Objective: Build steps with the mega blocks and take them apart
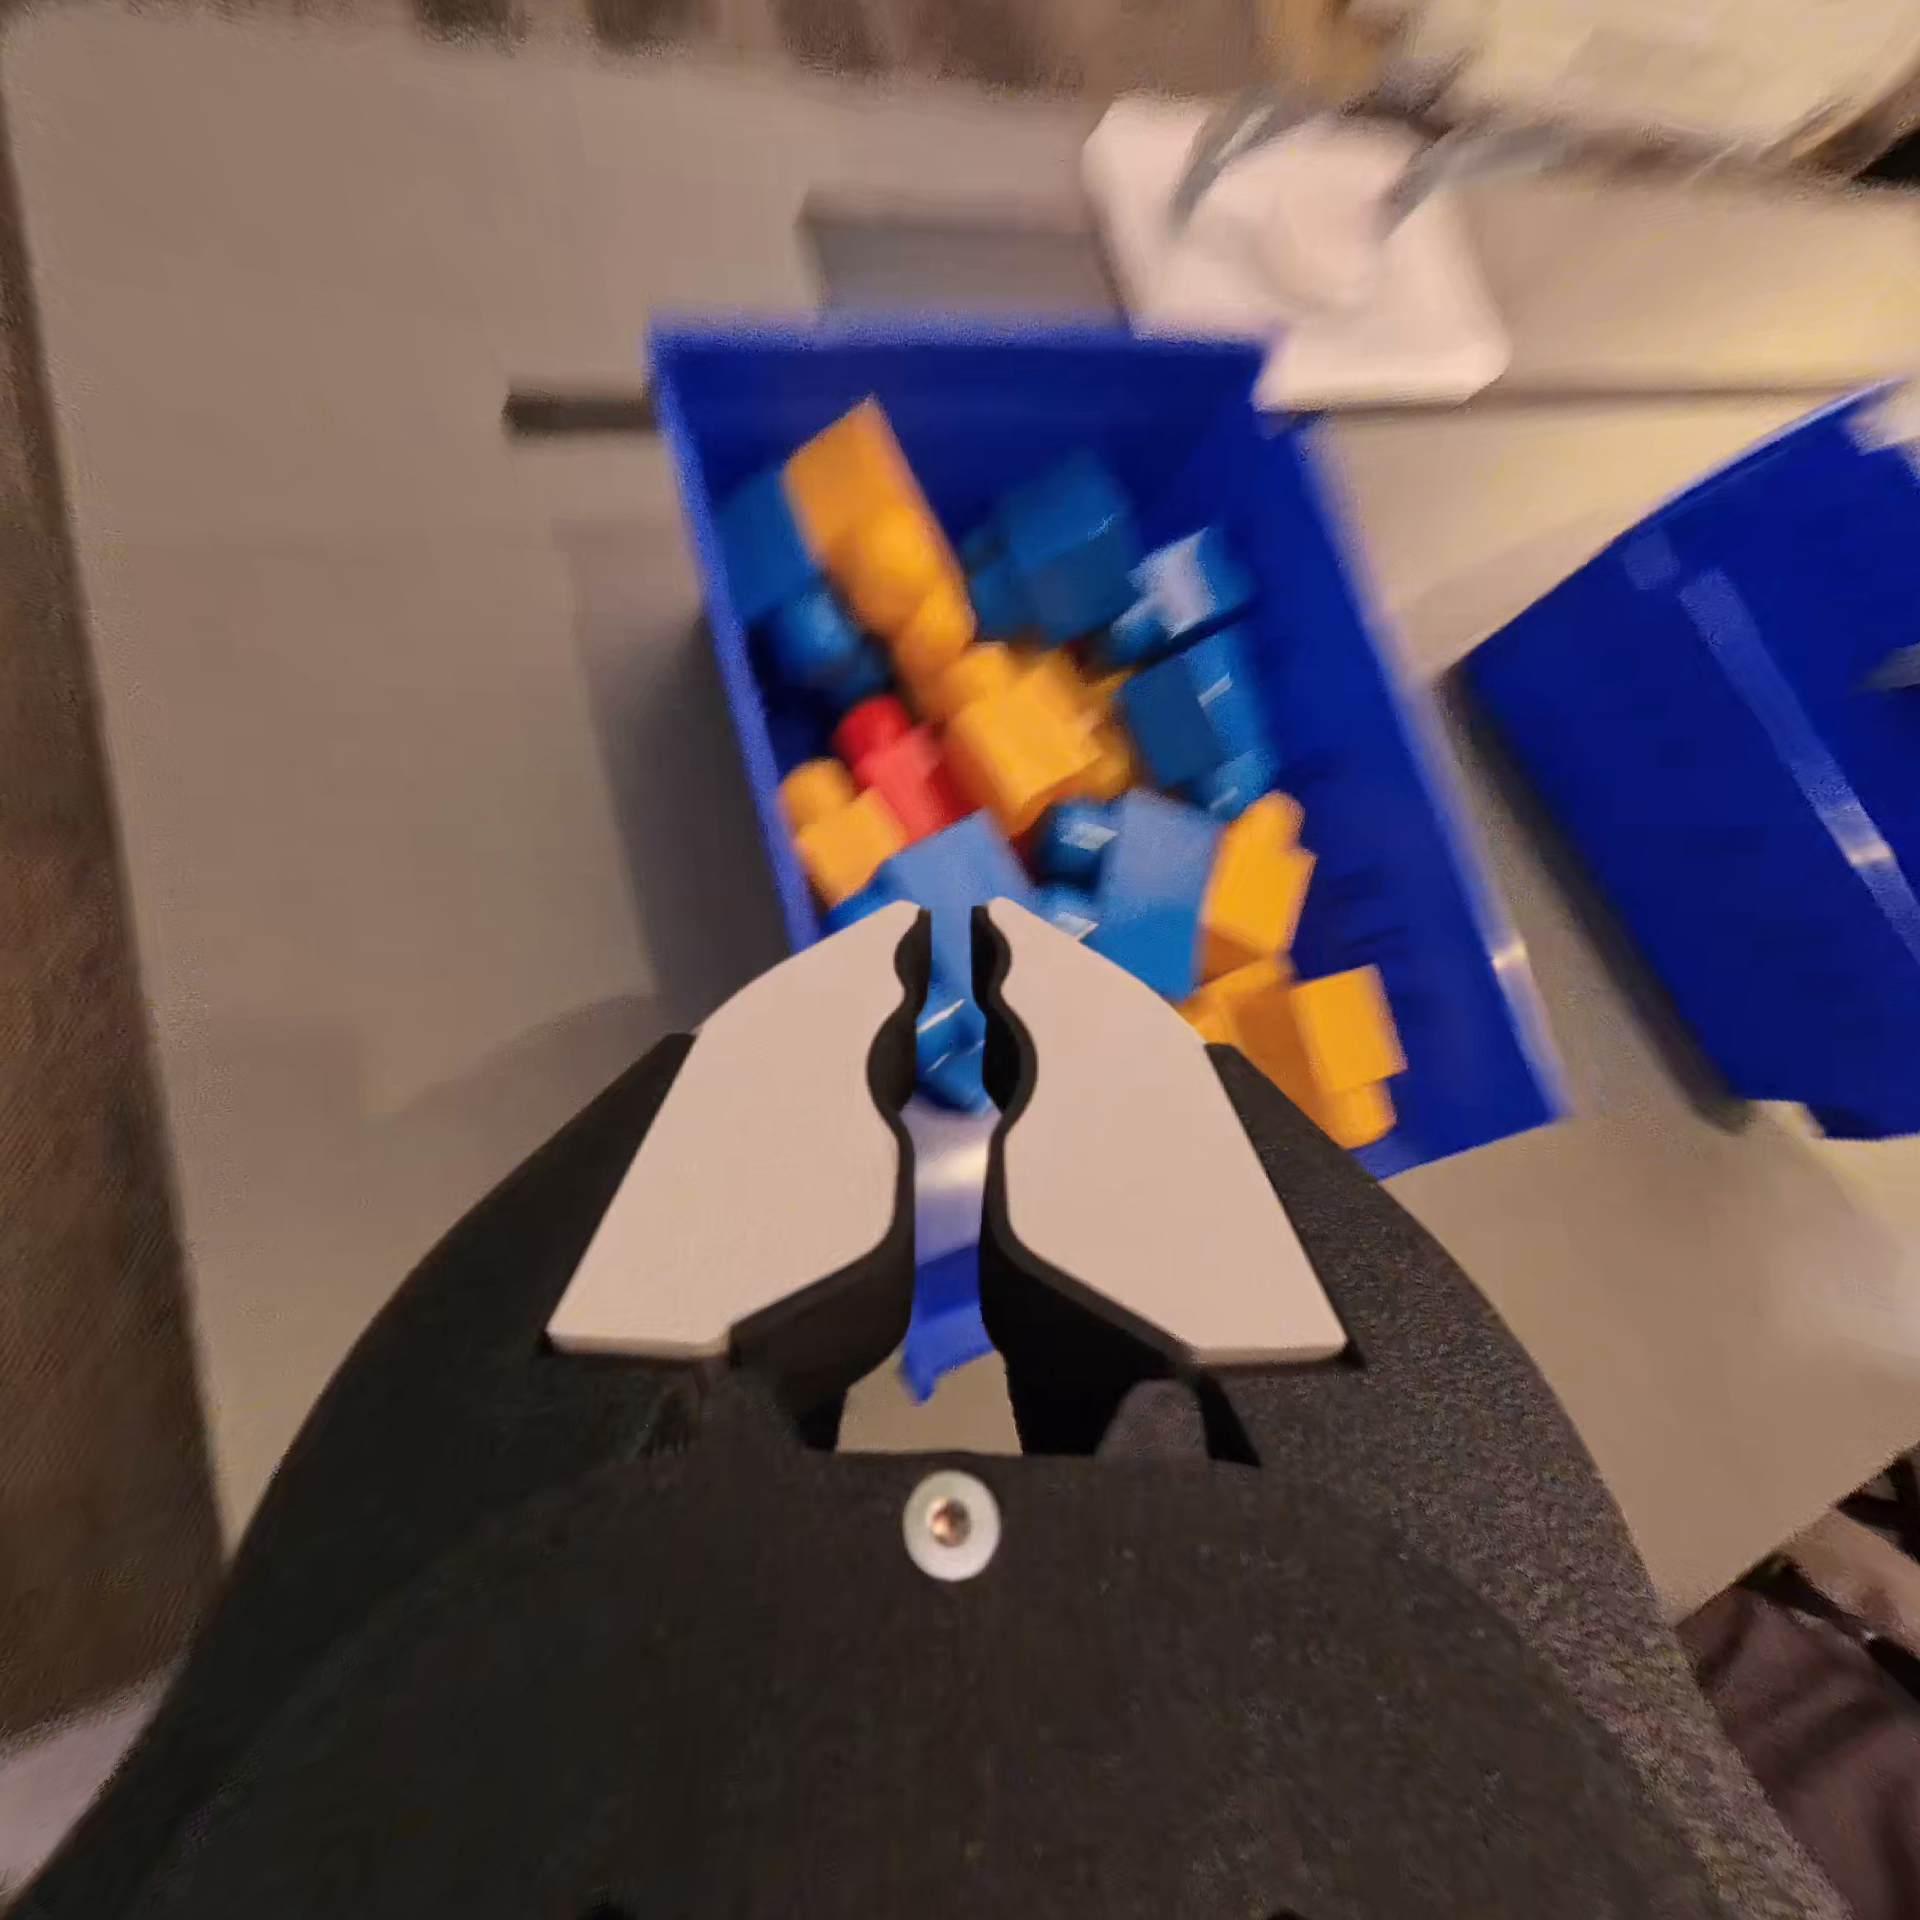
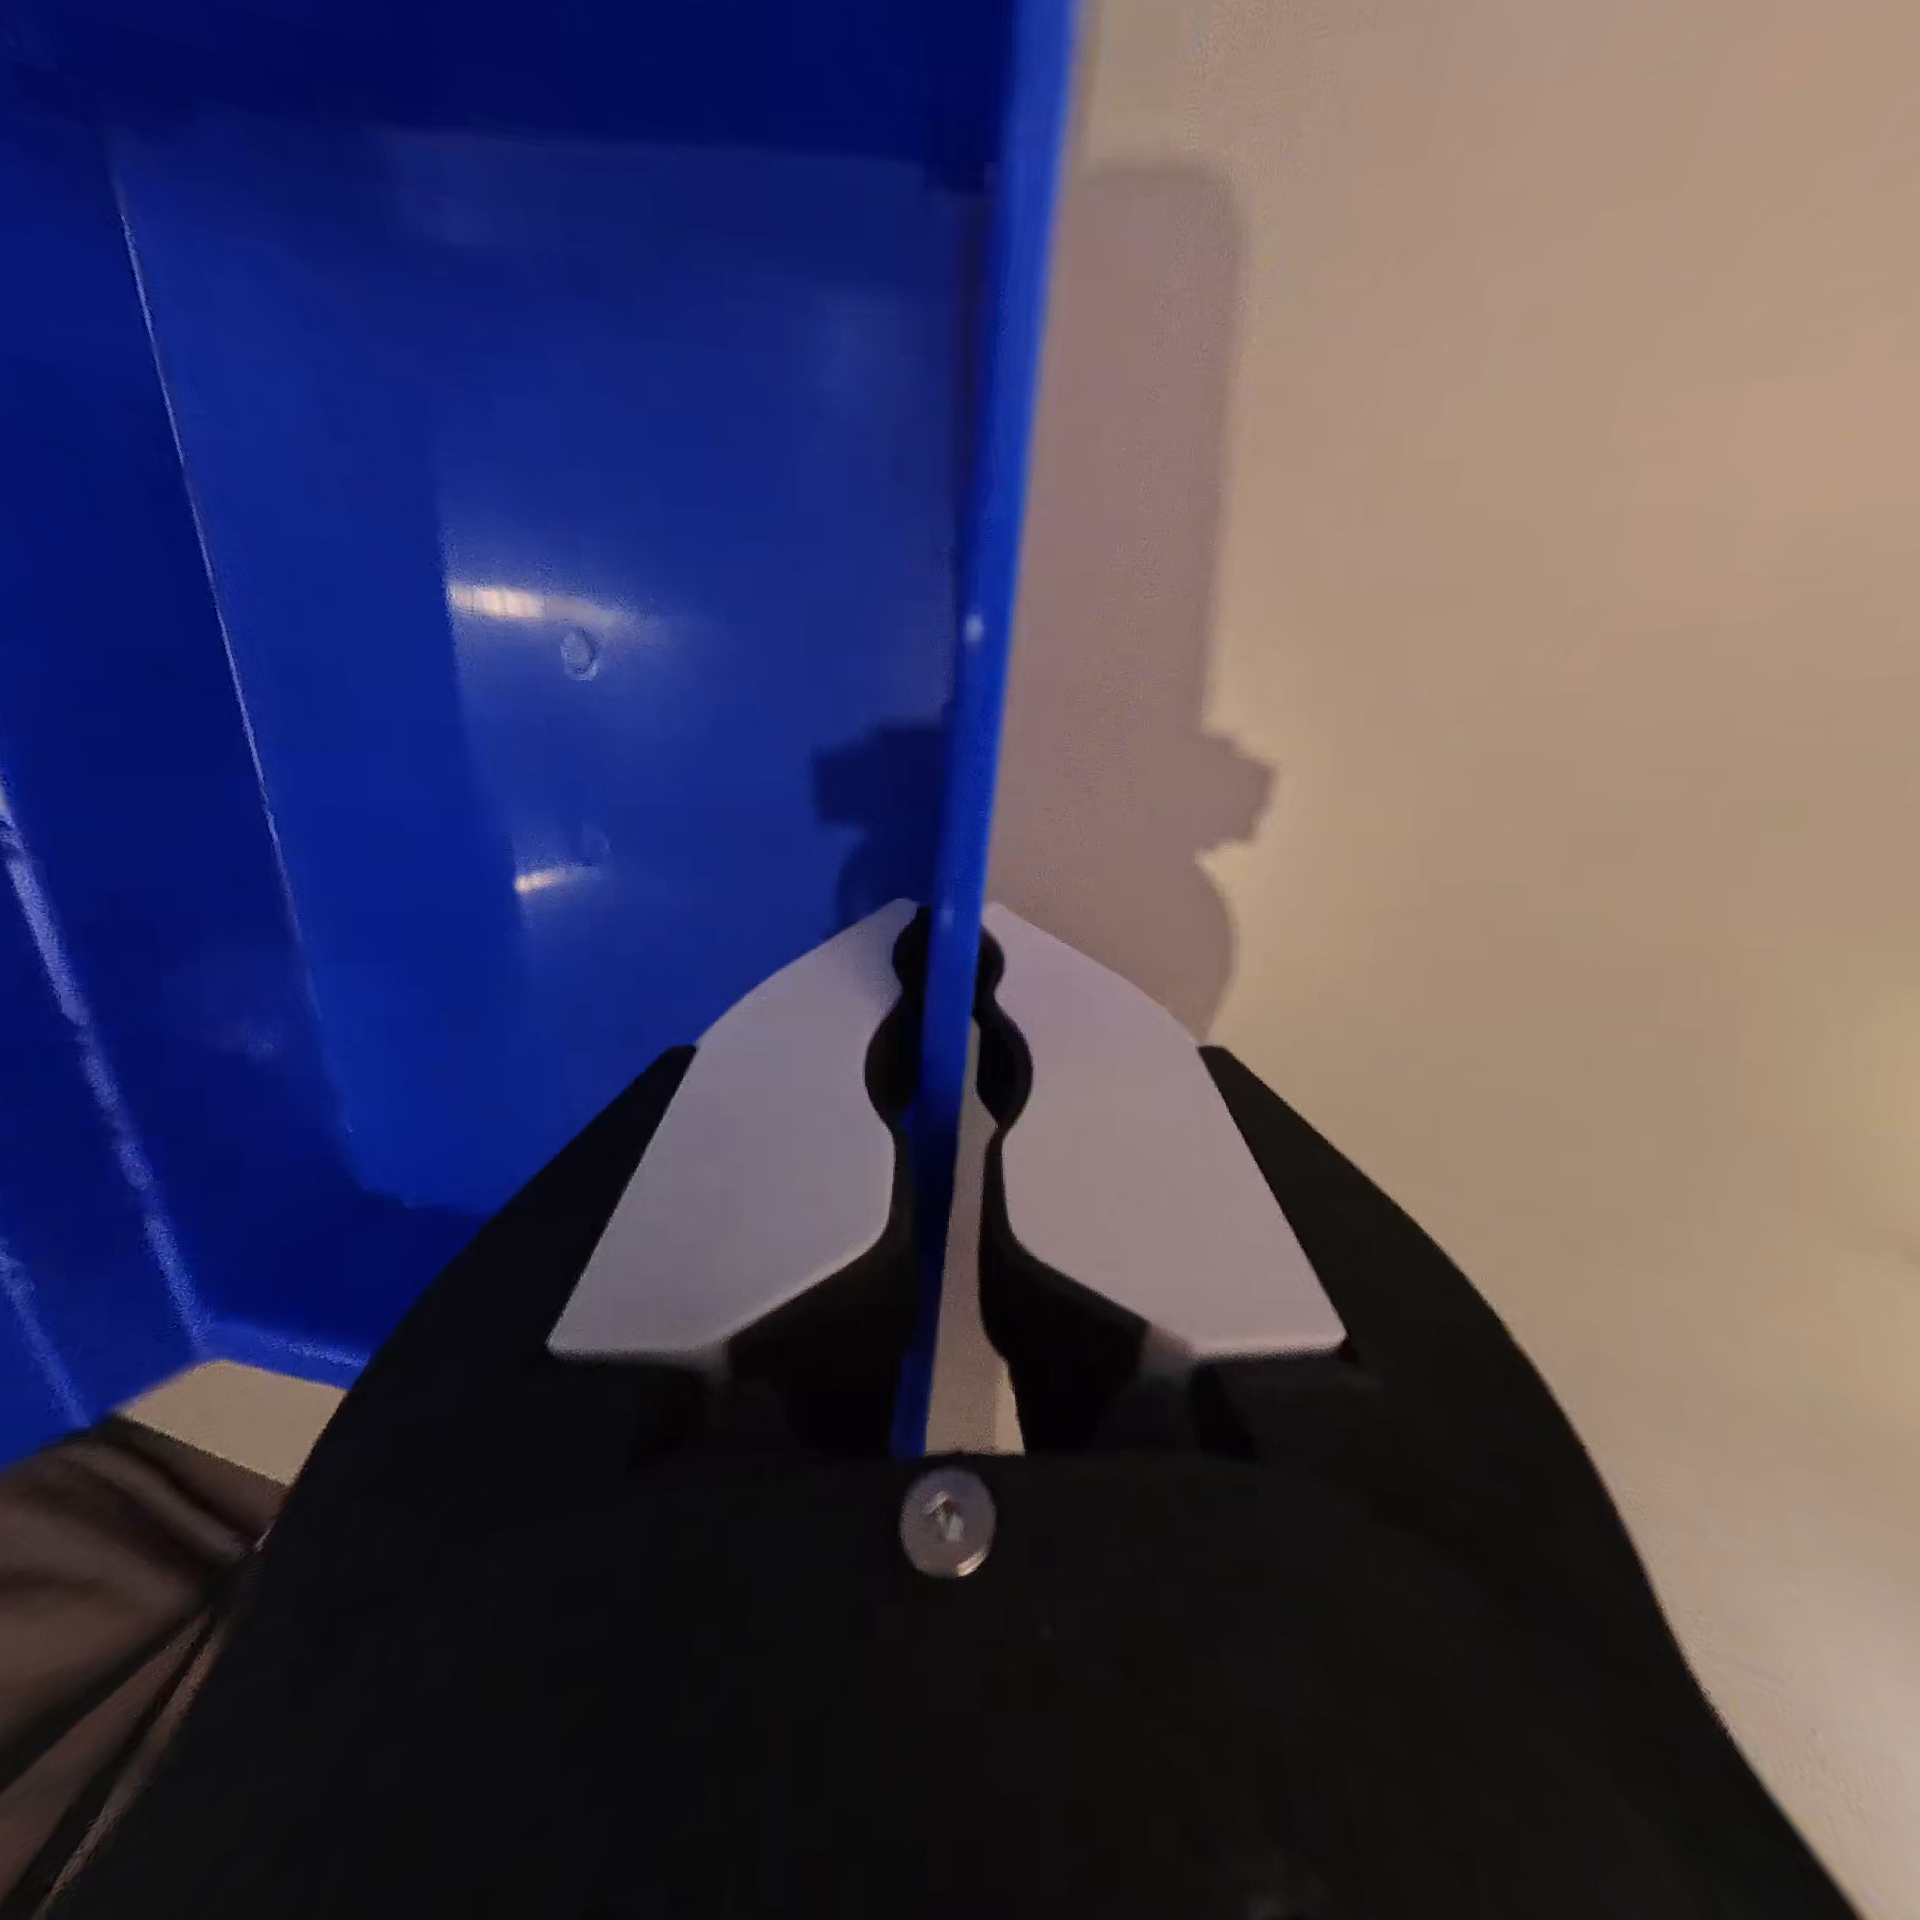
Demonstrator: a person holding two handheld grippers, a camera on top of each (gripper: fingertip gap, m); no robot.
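Left gripper [image 1: 953, 914]: a black, grainy-textured plastic body that widens toward the camera, carrying two pale grey fingers [image 1: 748, 1153] with curved outer edges and black, wavy inner pads. A single silver screw [image 1: 951, 1525] with a washer sits on the centre line behind the fingers. Right gripper [image 2: 951, 914]: the same build, black shell, light grey fingers [image 2: 1143, 1164], scalloped black pads, and one silver hex-socket screw [image 2: 945, 1524] at centre.
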